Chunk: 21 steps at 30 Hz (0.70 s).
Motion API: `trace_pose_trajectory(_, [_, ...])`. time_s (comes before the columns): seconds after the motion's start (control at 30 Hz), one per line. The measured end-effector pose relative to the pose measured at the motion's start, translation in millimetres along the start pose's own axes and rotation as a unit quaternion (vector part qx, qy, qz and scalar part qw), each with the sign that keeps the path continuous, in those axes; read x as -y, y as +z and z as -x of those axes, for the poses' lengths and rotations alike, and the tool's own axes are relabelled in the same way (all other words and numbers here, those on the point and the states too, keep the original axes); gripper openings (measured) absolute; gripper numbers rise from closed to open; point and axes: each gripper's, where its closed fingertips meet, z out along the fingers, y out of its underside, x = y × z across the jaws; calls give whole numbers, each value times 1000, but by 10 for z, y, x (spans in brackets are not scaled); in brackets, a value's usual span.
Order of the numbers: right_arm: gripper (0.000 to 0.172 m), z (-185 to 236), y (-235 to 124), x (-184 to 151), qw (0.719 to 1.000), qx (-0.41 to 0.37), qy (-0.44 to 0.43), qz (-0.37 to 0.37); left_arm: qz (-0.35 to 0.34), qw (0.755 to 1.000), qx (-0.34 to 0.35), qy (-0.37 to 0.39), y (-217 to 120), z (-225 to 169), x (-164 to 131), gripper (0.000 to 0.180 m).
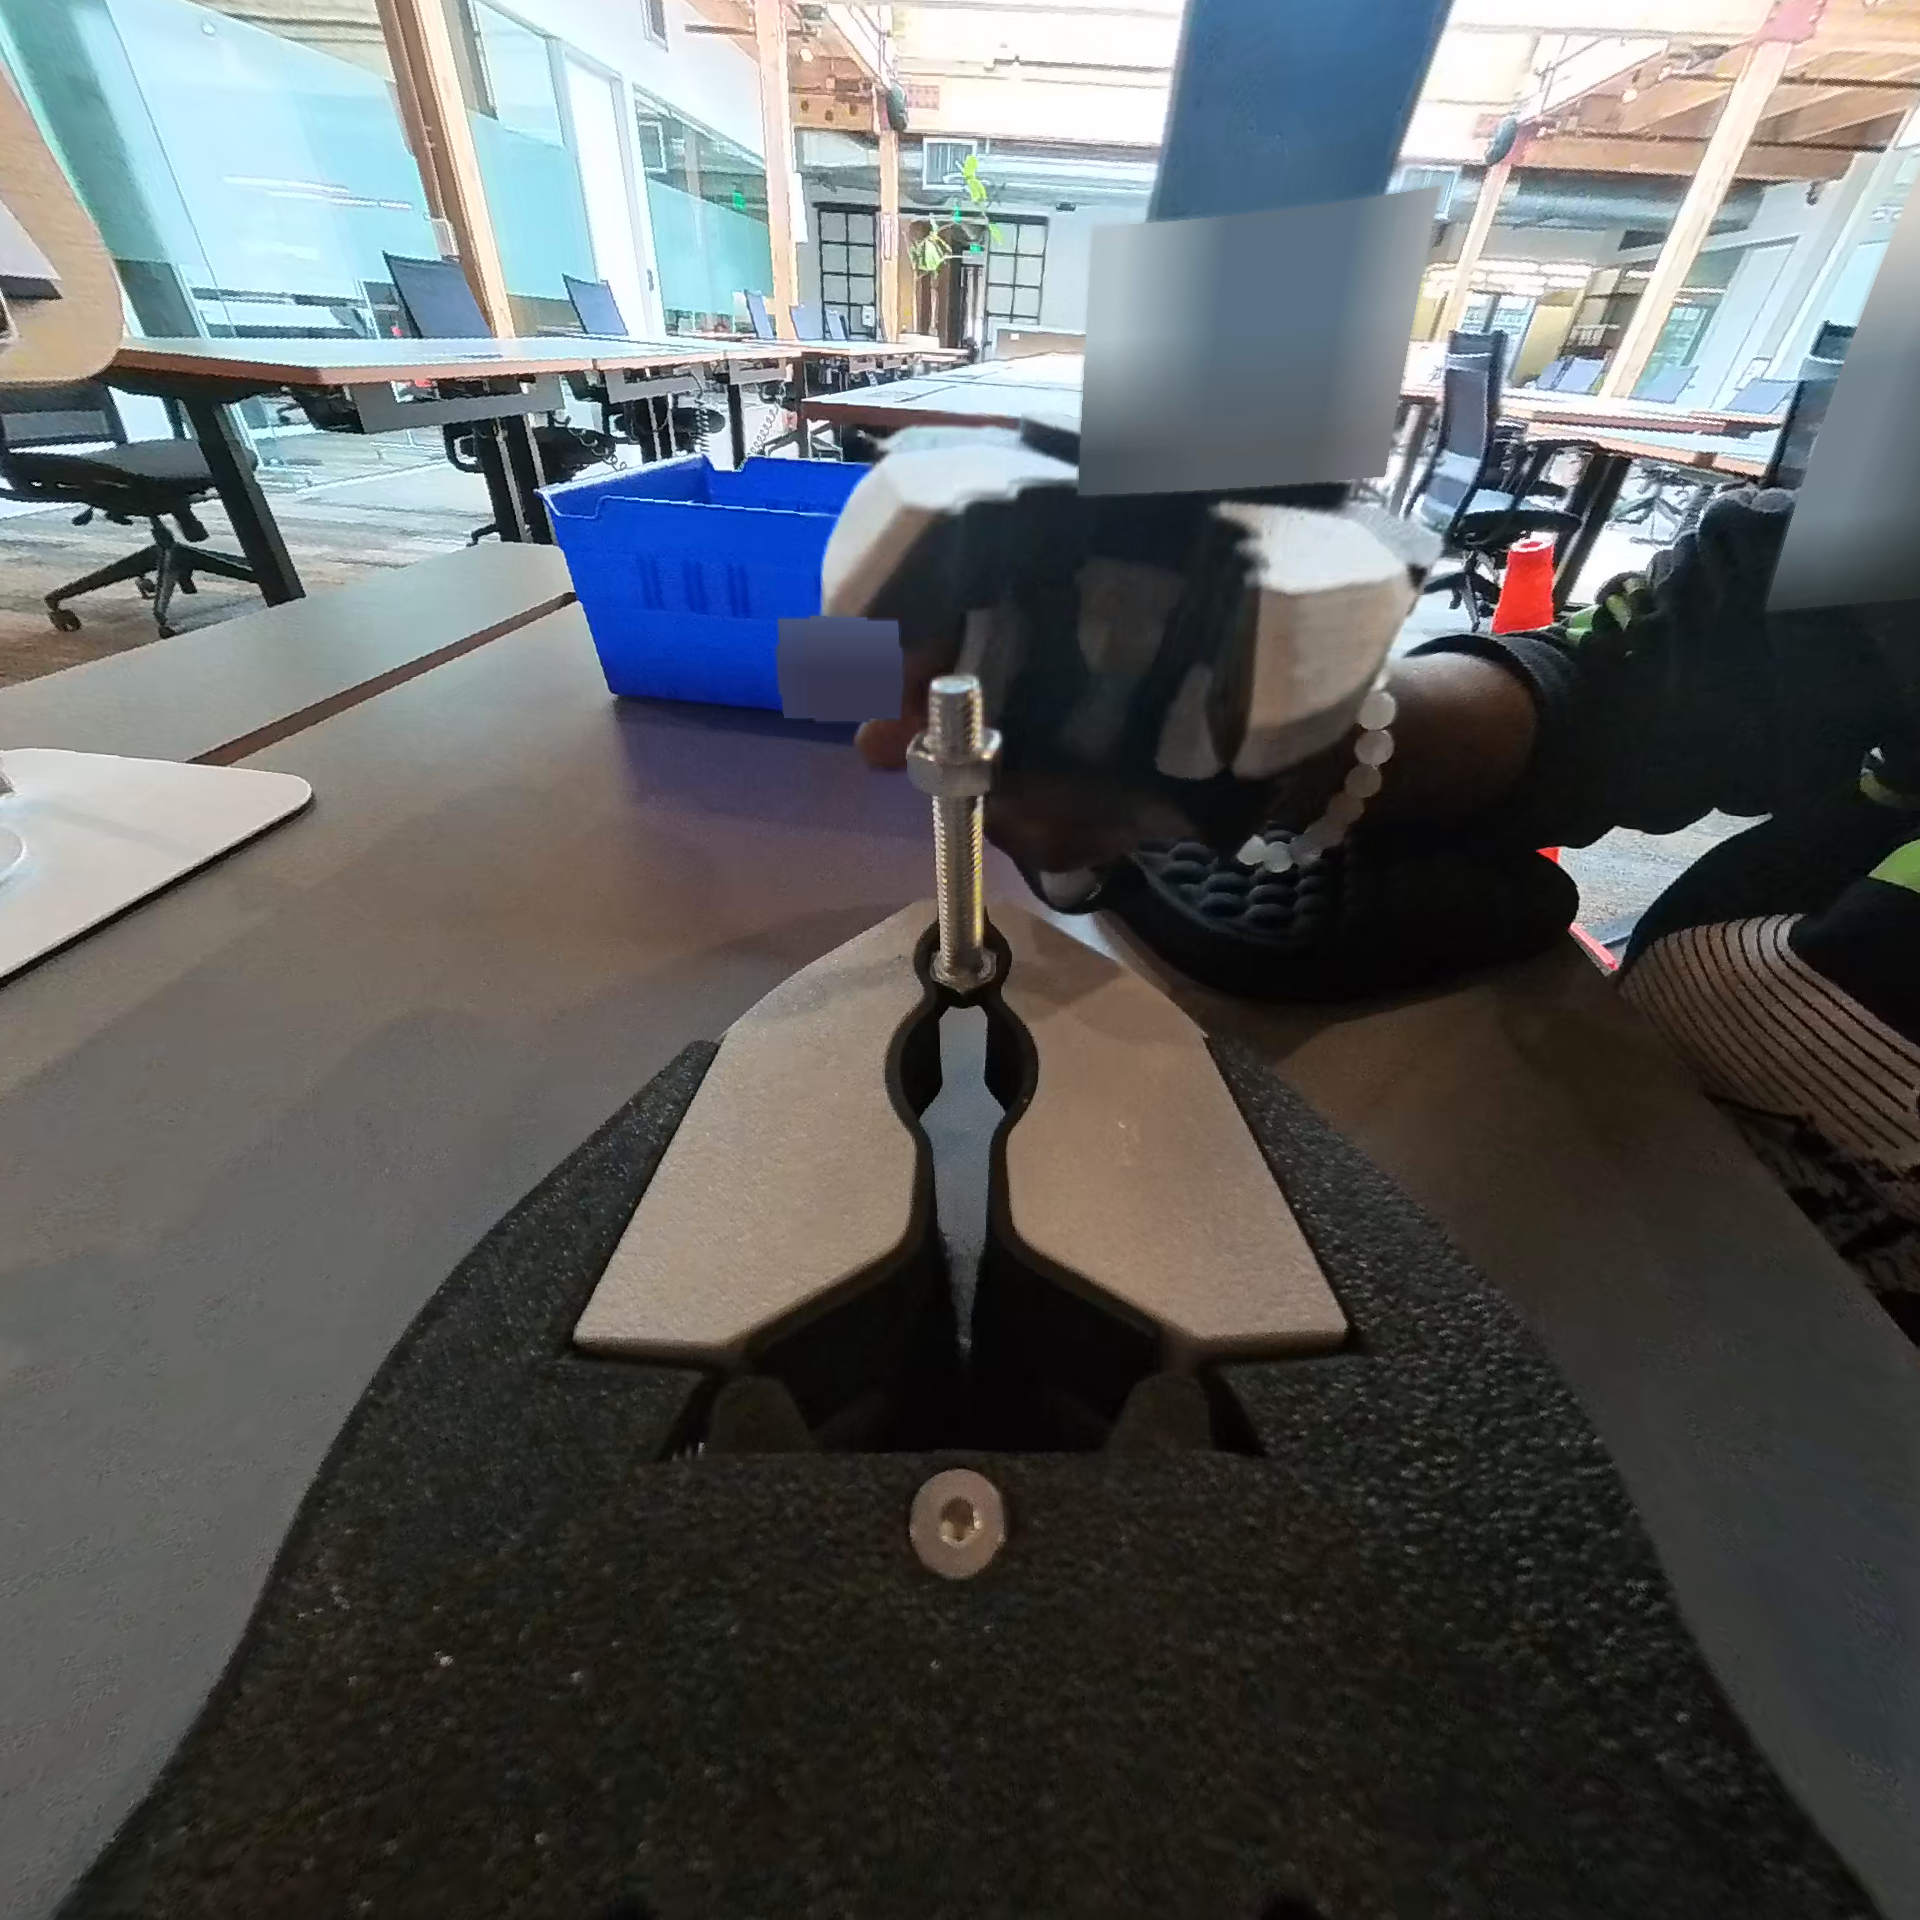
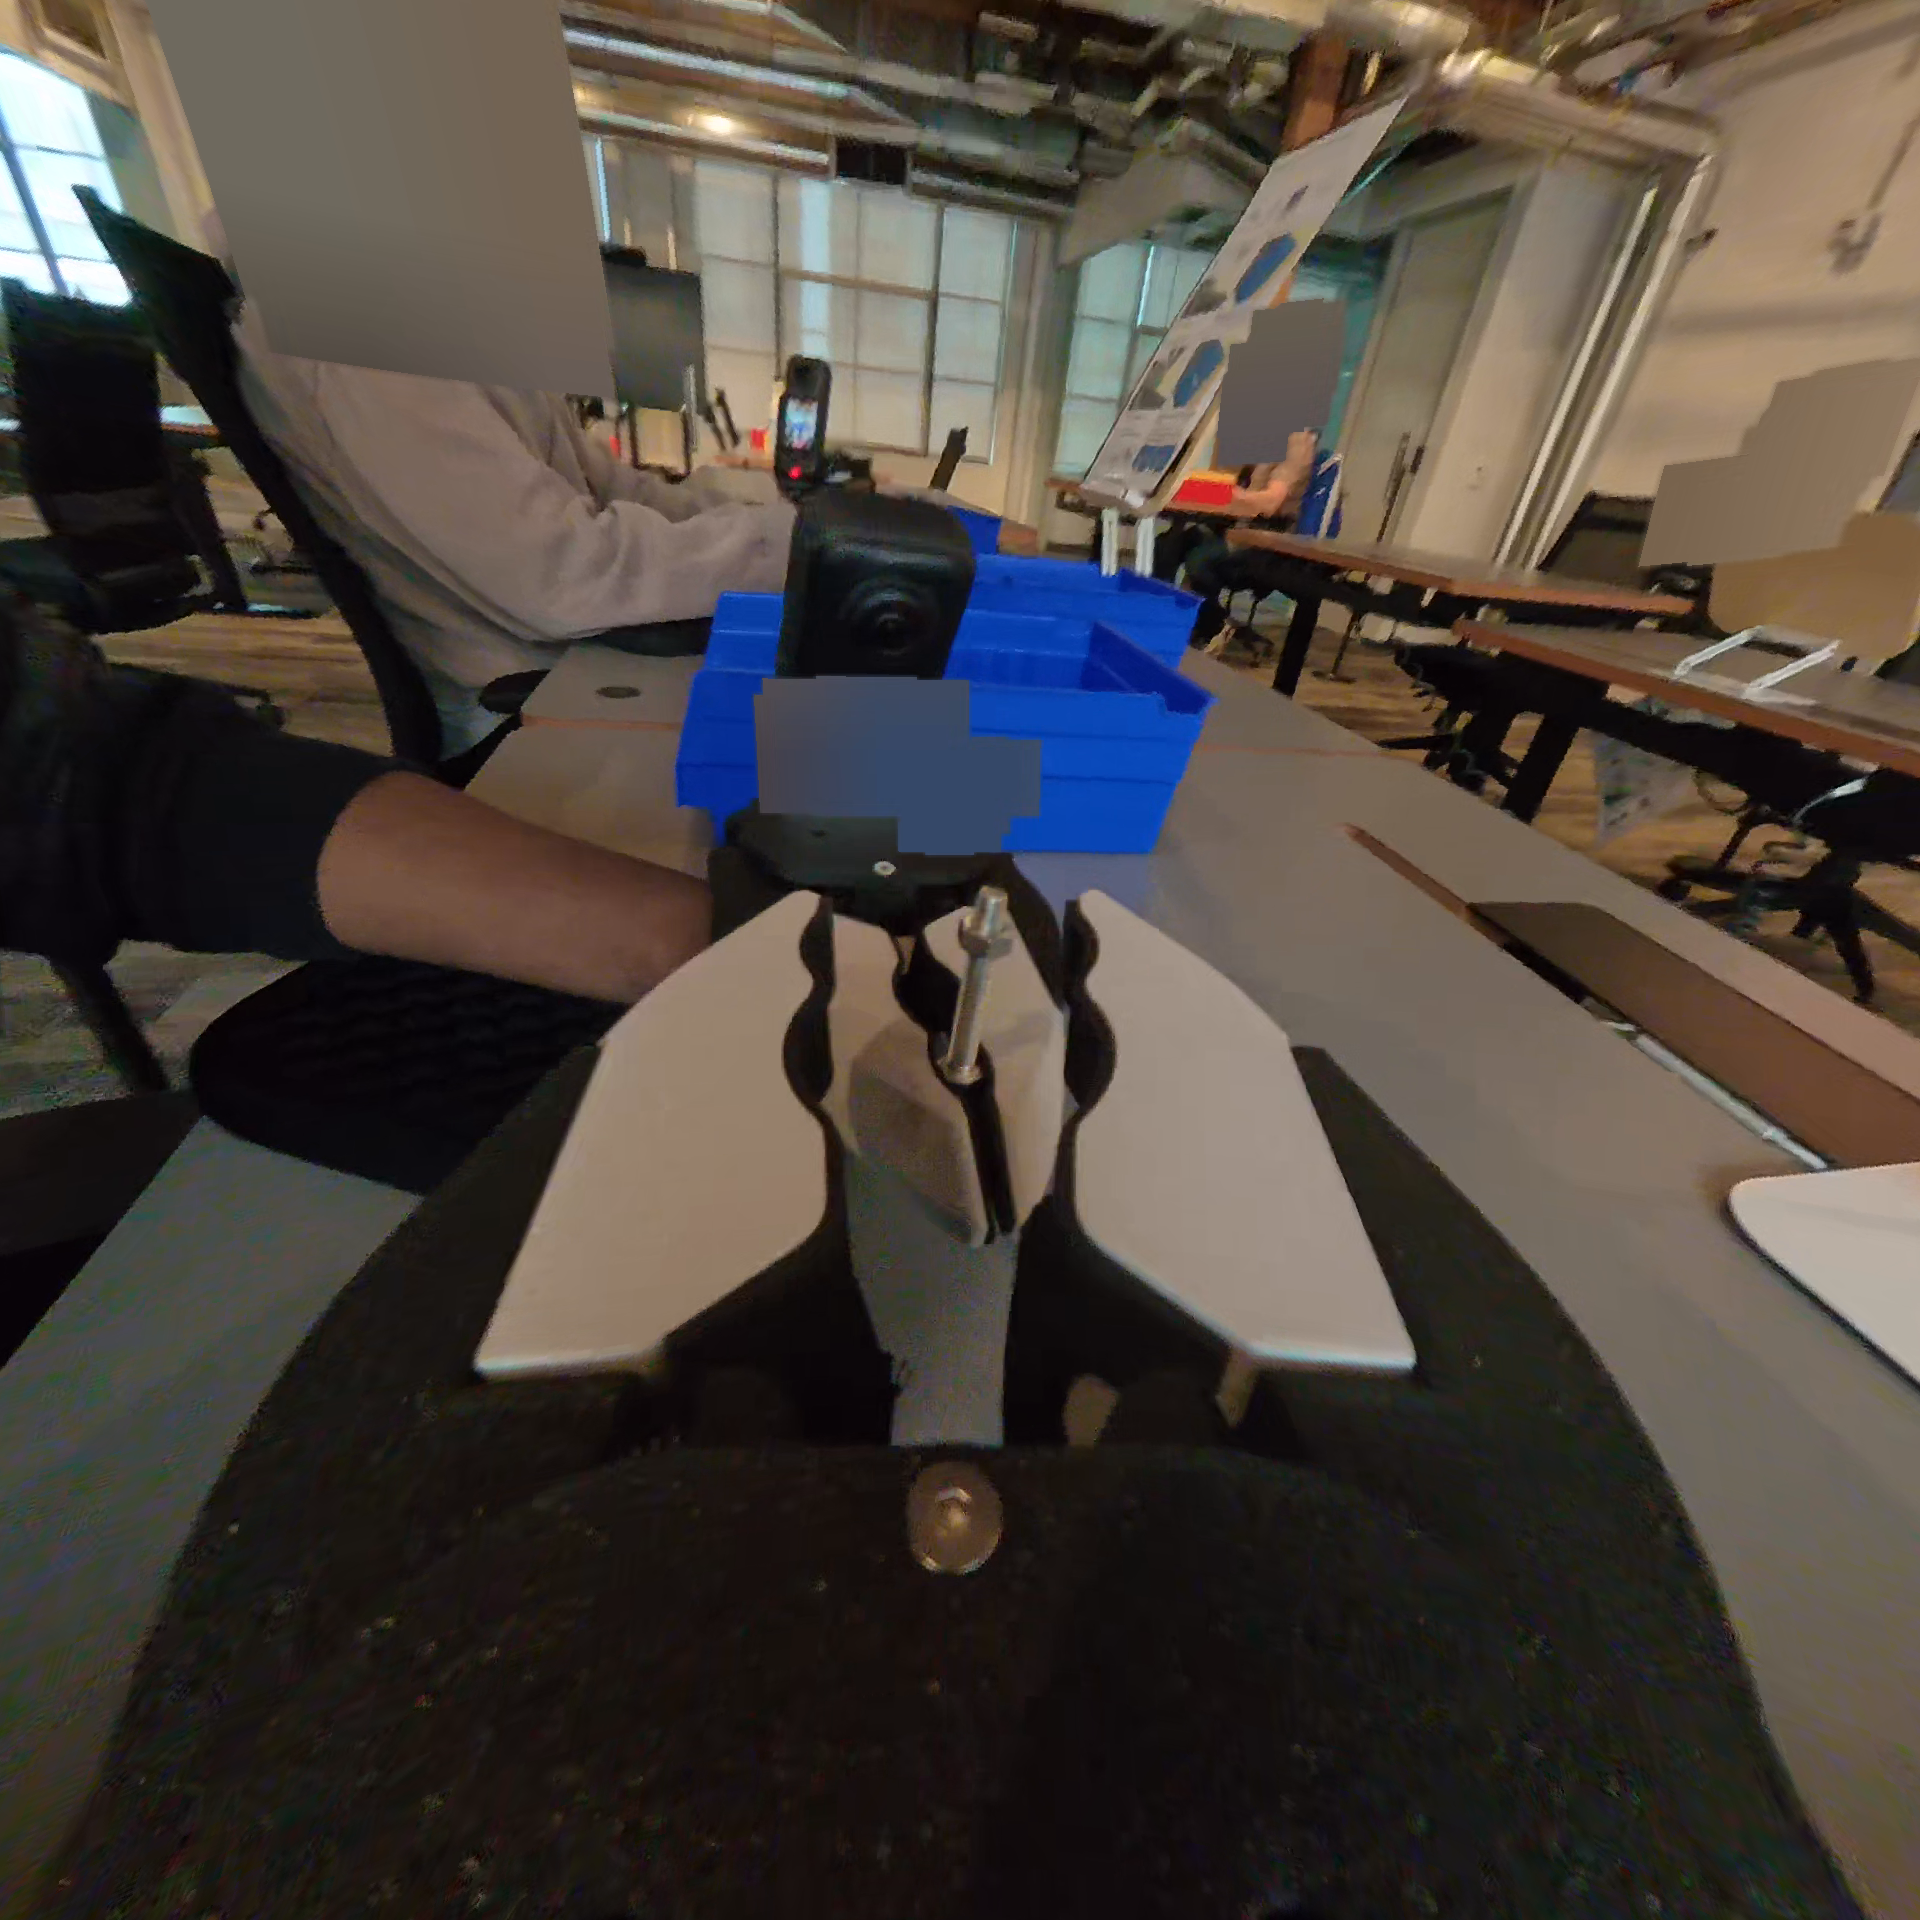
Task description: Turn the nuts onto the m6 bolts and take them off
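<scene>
Left wrist view: my left gripper (image 1: 964,971) pinches the head end of the M6 bolt (image 1: 961,862), holding it upright above the grey table (image 1: 416,935). A hex nut (image 1: 953,762) sits near its top. My right gripper (image 2: 951,935) stands spread, clear of the nut; the blue bin (image 1: 686,592) lies well beyond.

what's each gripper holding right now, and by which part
Left gripper is shut on the bolt at its head end, nut near the top. Right gripper is open, holding nothing.
</scene>
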Motion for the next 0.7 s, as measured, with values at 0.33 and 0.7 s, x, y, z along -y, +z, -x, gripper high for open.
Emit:
trace_pose_trajectory(0.33, [36, -38, -17, -23, 1000, -8, 3, 11, 2, 1000, 0, 3, 3, -4, -5, 3])
trace_pose_trajectory(0.7, [39, 1, 16, -87, 999, -2, -9, 34, 1, 1000, 2, 0, -3, 5, -1, 3])
